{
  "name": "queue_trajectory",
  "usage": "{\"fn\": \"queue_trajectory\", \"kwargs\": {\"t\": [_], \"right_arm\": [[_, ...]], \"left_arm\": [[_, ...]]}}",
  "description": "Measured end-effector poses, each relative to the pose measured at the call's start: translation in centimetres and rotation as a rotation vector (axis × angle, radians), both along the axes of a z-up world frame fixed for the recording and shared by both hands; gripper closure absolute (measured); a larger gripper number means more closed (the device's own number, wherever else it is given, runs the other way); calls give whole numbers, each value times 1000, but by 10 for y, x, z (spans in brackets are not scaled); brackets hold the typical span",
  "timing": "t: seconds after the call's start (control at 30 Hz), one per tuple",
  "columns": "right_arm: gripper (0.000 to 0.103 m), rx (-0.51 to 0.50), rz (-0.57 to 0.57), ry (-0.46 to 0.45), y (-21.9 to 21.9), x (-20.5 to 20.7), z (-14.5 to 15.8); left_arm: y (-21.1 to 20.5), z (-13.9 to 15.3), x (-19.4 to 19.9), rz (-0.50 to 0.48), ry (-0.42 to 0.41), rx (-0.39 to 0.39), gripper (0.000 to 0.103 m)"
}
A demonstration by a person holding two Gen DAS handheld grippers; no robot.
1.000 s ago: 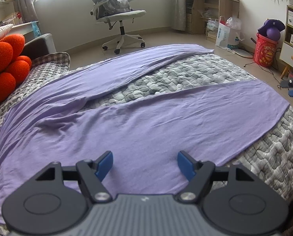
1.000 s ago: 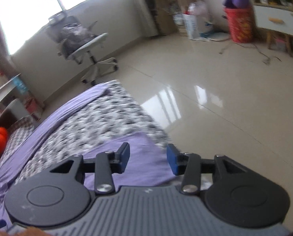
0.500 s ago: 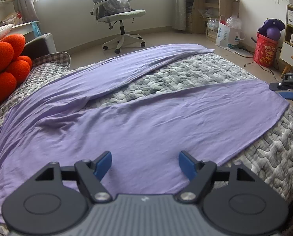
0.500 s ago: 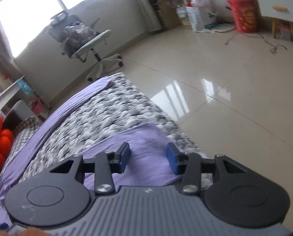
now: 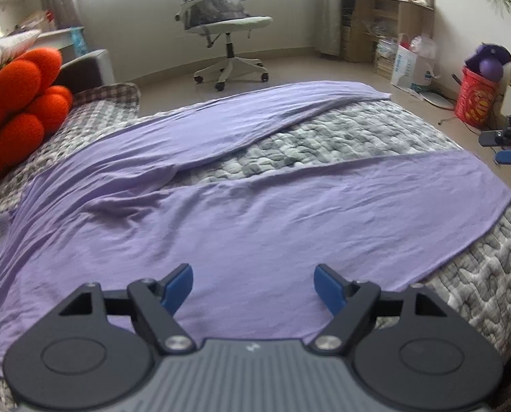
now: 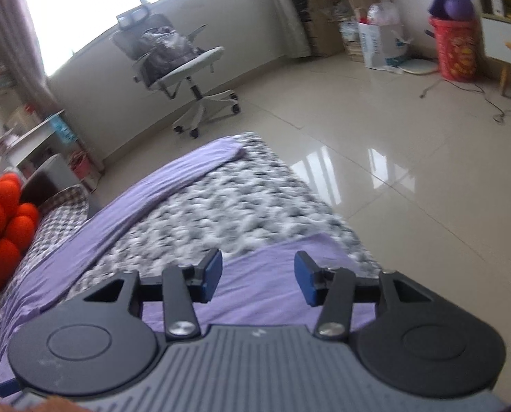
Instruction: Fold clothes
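Observation:
A lilac pair of trousers (image 5: 221, 226) lies spread flat on a grey quilted bed (image 5: 324, 144), its two legs fanning out to the right with quilt showing between them. My left gripper (image 5: 252, 283) hovers open over the near edge of the garment, nothing between its blue pads. My right gripper (image 6: 257, 276) is open above the end of the near leg (image 6: 276, 274) at the bed's right edge, holding nothing. The far leg (image 6: 173, 178) runs along the bed's far side. In the left wrist view the right gripper (image 5: 506, 146) shows at the far right by that leg's hem.
An orange plush cushion (image 5: 11, 103) sits at the bed's left end. A white office chair (image 5: 221, 31) with a bag stands by the window. A red bucket (image 6: 456, 48), a paper bag (image 6: 380, 44) and cables lie on the glossy tiled floor (image 6: 409, 178) right of the bed.
The right gripper has swung left and tilted, and its jaws have opened wider over the leg's end. The left gripper has barely shifted. The garment lies as before.

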State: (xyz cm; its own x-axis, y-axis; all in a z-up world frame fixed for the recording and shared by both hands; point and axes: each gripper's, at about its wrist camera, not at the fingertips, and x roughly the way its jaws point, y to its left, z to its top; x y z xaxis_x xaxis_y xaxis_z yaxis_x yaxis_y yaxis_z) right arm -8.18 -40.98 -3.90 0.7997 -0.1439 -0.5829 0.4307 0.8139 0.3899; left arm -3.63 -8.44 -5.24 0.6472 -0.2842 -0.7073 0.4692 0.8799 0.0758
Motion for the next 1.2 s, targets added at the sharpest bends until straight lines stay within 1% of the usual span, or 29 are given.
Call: {"fn": "queue_trajectory", "kwargs": {"t": [0.17,0.3,0.47,0.7,0.83,1.03,1.2], "right_arm": [[49,-13,67,6,20,12,12],[44,-13,120,5,36,20,21],[41,-33,206,3,61,35,32],[38,-51,315,20,96,55,39],[38,-64,370,33,115,67,43],[34,-106,463,51,151,87,49],[33,-147,539,55,183,103,48]], "left_arm": [[12,3,5,65,17,-10,22],[23,6,8,108,25,-19,21],[39,12,13,178,36,-24,20],[73,21,21,278,35,-97,17],[96,24,28,328,14,-102,17],[130,24,39,398,0,-109,17],[151,22,42,420,-15,-110,16]]}}
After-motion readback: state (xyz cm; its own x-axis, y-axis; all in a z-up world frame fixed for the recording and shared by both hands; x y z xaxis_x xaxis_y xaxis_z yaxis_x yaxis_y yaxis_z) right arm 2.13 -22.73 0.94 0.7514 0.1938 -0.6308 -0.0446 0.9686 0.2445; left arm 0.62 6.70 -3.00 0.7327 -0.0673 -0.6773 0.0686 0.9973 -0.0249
